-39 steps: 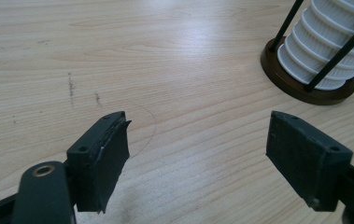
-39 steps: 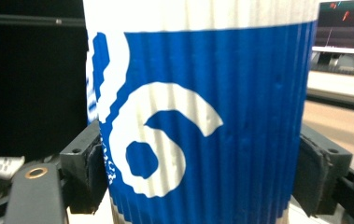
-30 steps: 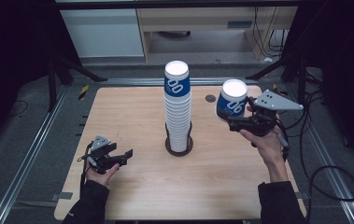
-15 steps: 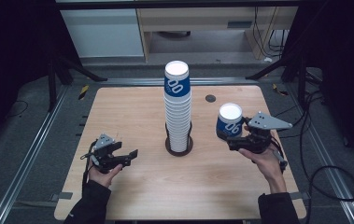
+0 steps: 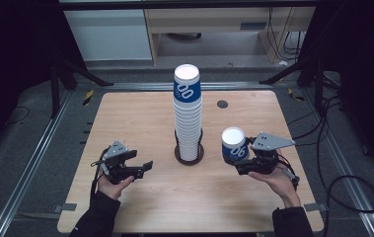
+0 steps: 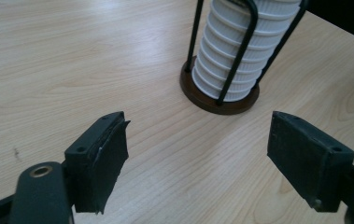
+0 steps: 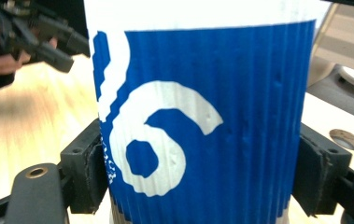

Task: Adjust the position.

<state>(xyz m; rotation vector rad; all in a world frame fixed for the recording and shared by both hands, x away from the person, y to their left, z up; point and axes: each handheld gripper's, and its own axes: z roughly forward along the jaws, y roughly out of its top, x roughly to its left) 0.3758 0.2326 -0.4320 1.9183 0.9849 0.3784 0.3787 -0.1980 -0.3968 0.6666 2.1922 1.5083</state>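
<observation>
High view is showing one blue-and-white cup (image 5: pixel 234 144) off the stack (image 5: pixel 188 116), upside down, right gripper (image 5: pixel 243 159) jaws clenching its sides near the table (image 5: pixel 140 118), release pending, left gripper (image 5: pixel 142 167) jaws gaping empty beside the stack.

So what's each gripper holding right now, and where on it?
The right gripper clamps a blue-and-white paper cup by its lower sidewall, one pad on each side. The left gripper holds nothing; its jaws stand open over the table.
</observation>
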